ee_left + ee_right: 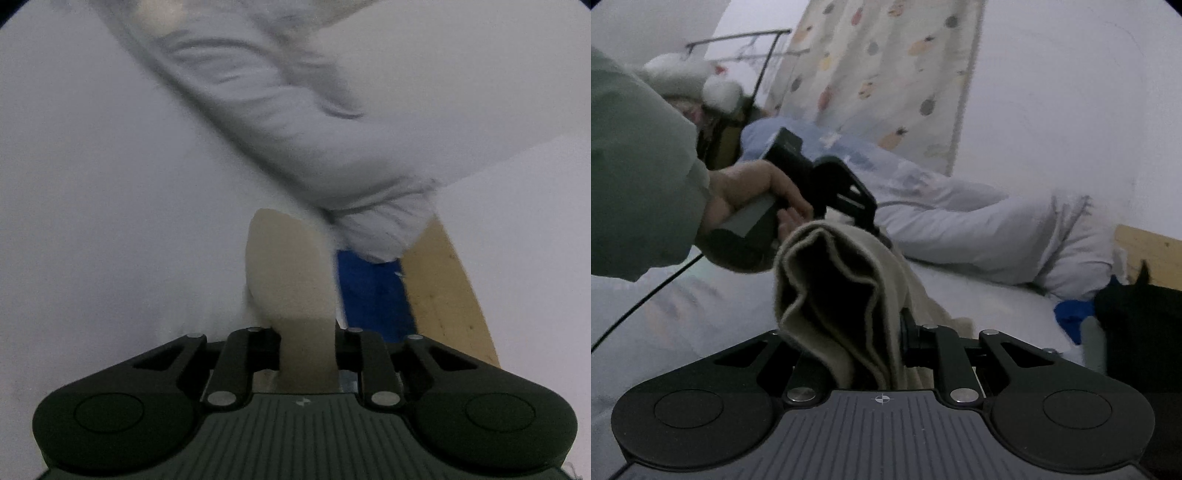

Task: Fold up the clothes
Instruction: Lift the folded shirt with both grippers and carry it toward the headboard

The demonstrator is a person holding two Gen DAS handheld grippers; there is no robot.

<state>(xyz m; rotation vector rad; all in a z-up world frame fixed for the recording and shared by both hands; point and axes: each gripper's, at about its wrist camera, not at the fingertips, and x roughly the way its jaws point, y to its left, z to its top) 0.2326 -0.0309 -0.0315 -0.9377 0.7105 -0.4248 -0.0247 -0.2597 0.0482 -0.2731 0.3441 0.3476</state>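
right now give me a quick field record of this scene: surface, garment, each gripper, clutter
surface: white bed sheet
garment: beige cloth, bunched and lifted off the sheet
left gripper: shut on the beige cloth
right gripper: shut on the beige cloth
left hand: grips the left gripper's handle
clutter: pale blue duvet heaped behind; blue item at the bed's edge
blur: left wrist view is smeared

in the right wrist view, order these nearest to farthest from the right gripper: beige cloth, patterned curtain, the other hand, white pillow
1. beige cloth, pinched in the right gripper
2. left hand, just behind the cloth, upper left, holding the other gripper
3. white pillow, farther back on the bed, to the right
4. patterned curtain, hanging at the back, top centre
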